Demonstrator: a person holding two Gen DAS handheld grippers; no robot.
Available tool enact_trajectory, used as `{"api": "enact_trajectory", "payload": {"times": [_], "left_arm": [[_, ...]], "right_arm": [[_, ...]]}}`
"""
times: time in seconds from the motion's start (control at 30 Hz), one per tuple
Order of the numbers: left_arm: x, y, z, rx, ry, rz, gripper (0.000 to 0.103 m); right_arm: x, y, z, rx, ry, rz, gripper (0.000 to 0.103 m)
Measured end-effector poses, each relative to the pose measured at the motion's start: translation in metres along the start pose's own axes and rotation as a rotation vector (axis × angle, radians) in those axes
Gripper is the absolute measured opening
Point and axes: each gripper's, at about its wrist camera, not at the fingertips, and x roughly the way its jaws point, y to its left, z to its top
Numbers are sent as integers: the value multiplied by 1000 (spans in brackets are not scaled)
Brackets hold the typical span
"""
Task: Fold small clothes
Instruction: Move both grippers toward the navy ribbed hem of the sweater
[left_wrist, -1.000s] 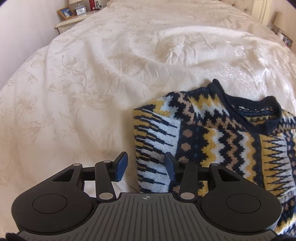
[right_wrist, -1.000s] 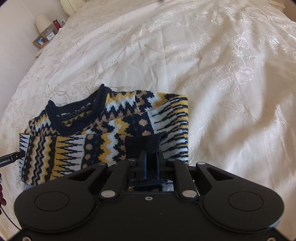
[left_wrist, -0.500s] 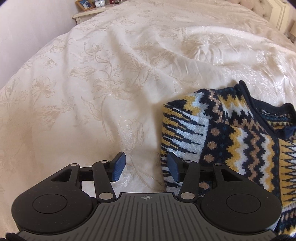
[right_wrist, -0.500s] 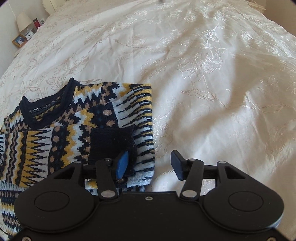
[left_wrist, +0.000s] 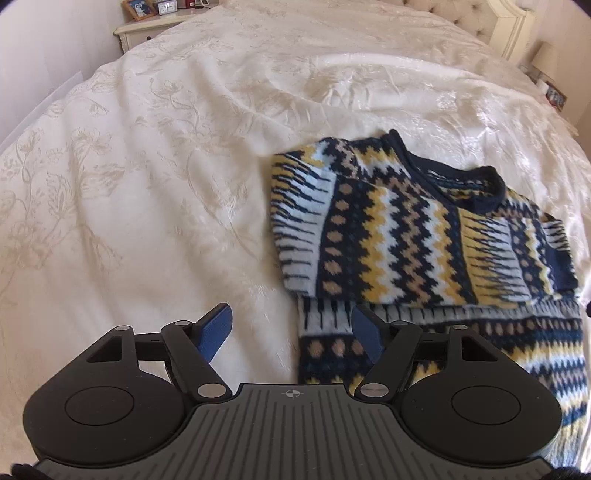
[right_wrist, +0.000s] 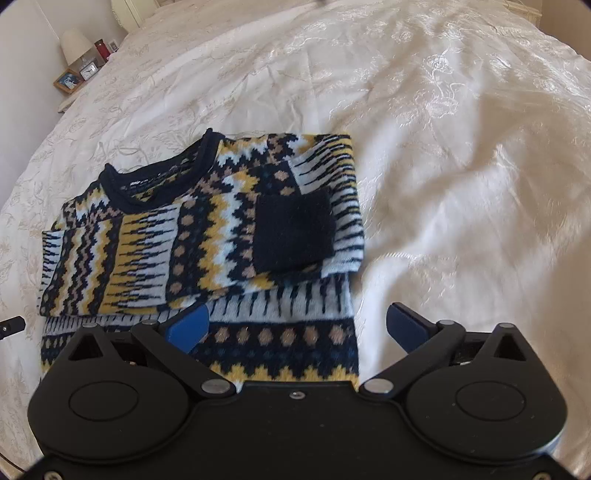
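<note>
Sweater (left_wrist: 413, 236) lies on the bed (left_wrist: 147, 184), both sleeves folded in. Left tongs (left_wrist: 291, 332) and right tongs (right_wrist: 295, 325) are spread, empty, over its hem. Remaining: fold hem to collar.

sweater (right_wrist: 199, 236) | navy-yellow-white knit | sleeves folded in | flat on bed

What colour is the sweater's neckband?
Dark navy; the neckband of the sweater shows best in the right wrist view.

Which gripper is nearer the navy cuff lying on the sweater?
Right. The right gripper hangs open just below the navy cuff; the left gripper is open at the sweater's opposite edge.
</note>
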Motion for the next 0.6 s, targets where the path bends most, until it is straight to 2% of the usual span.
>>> {"api": "enact_trajectory", "payload": {"times": [0.13,0.2,0.6], "left_arm": [[-13,-3,-19,5,5,-35,75],[-17,-4,-29,17,10,-56,82],[-23,-10,-70,124,89,-156,82]], "right_arm": [[-8,8,-21,1,19,11,102],[-11,12,-32,1,31,16,102],[-39,23,-87,77,14,-21,103]]}}
